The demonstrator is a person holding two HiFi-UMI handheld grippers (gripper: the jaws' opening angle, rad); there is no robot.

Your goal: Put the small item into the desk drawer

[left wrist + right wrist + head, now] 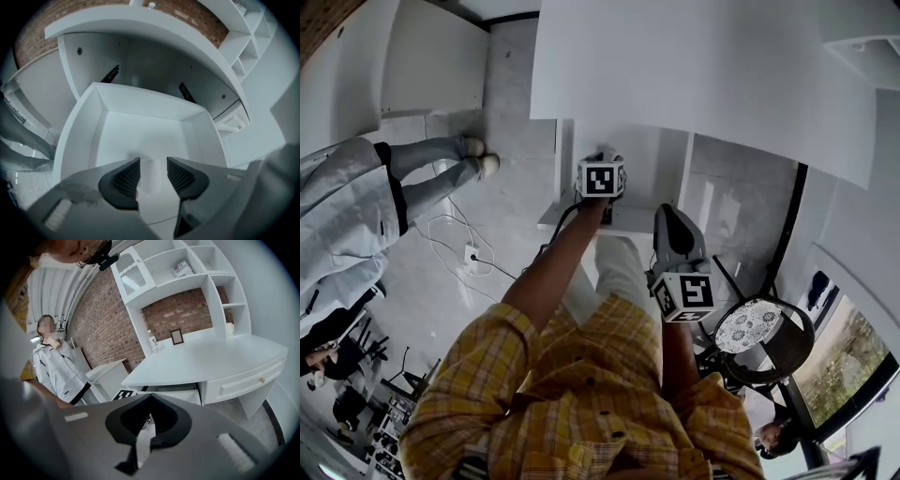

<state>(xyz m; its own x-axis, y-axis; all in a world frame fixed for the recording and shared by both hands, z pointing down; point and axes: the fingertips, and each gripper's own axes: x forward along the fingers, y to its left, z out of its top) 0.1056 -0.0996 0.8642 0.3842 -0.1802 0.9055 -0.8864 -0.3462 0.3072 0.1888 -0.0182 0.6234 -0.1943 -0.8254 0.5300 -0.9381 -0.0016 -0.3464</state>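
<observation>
The white desk drawer (140, 101) stands pulled out under the desk top (703, 66). In the left gripper view a small whitish item (151, 174), blurred, lies on the drawer floor between the jaws of my left gripper (153, 174). The jaws are open and the right pad (179, 176) stands clear of the item. From the head view, the left gripper (600, 157) reaches down into the drawer (623, 221). My right gripper (668, 214) hangs beside it, shut and empty. Its tips (150, 398) meet in the right gripper view, which faces the open drawer (176, 392).
A person in a white coat (61, 371) stands left of the desk. A second drawer (246, 383), on the desk's right, is closed. A bottle (151, 341) and a picture frame (176, 336) stand at the desk's back. A cable and socket (471, 253) lie on the floor; a round patterned stool (748, 325) is at my right.
</observation>
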